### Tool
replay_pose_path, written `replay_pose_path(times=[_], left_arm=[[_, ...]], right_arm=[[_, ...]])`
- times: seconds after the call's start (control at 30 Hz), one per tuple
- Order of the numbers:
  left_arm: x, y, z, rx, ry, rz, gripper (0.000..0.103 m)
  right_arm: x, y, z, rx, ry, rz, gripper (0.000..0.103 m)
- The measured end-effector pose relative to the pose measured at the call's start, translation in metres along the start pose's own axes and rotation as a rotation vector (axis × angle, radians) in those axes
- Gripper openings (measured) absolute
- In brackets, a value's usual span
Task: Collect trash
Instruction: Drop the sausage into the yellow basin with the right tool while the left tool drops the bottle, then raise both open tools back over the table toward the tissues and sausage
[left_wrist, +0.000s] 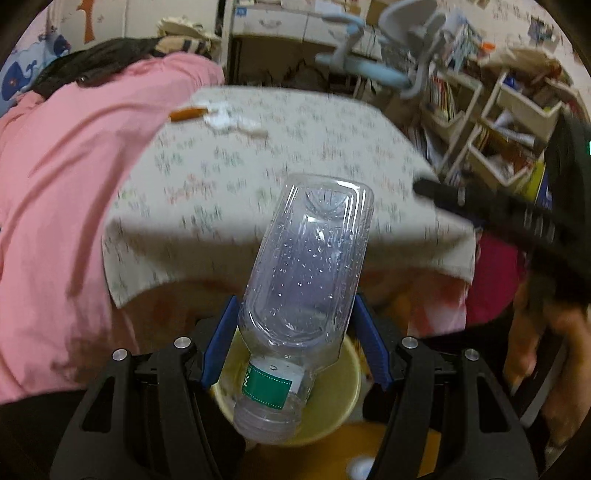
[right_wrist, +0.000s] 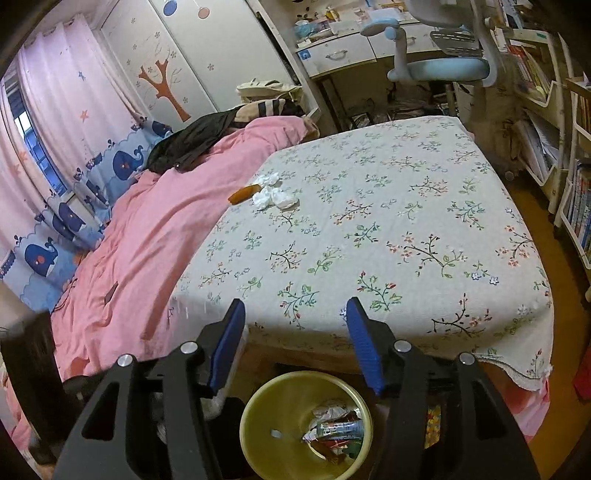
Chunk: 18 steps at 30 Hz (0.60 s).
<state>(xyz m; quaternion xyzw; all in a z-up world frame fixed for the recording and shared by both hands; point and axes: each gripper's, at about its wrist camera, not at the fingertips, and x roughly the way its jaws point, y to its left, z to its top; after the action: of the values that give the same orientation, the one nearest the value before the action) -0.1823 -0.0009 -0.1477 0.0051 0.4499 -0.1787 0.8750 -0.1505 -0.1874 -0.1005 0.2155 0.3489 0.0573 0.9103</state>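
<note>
Left gripper clamped on bottle, neck down over bin. Right gripper apart, empty; 2 tissues at 12 o'clock on bed.

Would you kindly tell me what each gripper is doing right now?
Left gripper: closed on the bottle, neck down over the bin.
Right gripper: open, empty, above the bin.

In the left wrist view the bottle covers most of the yellow bin; the bin's contents there cannot be seen. Beyond the bin, the floral bedspread and the white scraps are motion-blurred, perhaps tissues. A dark gripper is cut off at the right edge.
</note>
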Motion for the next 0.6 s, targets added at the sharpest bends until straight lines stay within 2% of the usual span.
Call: replay_pose_path(times=[0.07, 0.13, 0.3, 0.43, 0.6], left_arm=[[0.004, -0.001, -0.009, 0.014, 0.039, 0.014, 0.06], [0.017, -0.007, -0.019, 0.051, 0.114, 0.023, 0.06], [0.029, -0.014, -0.025, 0.095, 0.168, 0.069, 0.06], [0.025, -0.011, -0.022, 0.093, 0.137, 0.105, 0.066], [0.009, -0.003, -0.013, 0.049, 0.04, 0.131, 0.074]], right_arm=[[-0.002, -0.001, -0.001, 0.007, -0.003, 0.001, 0.056], [-0.001, -0.001, -0.002, 0.01, -0.003, 0.003, 0.057], [-0.002, 0.002, -0.003, -0.002, -0.003, 0.001, 0.058], [-0.003, 0.001, -0.004, -0.001, -0.007, 0.0, 0.059], [-0.003, 0.002, -0.005, -0.005, -0.007, -0.002, 0.06]])
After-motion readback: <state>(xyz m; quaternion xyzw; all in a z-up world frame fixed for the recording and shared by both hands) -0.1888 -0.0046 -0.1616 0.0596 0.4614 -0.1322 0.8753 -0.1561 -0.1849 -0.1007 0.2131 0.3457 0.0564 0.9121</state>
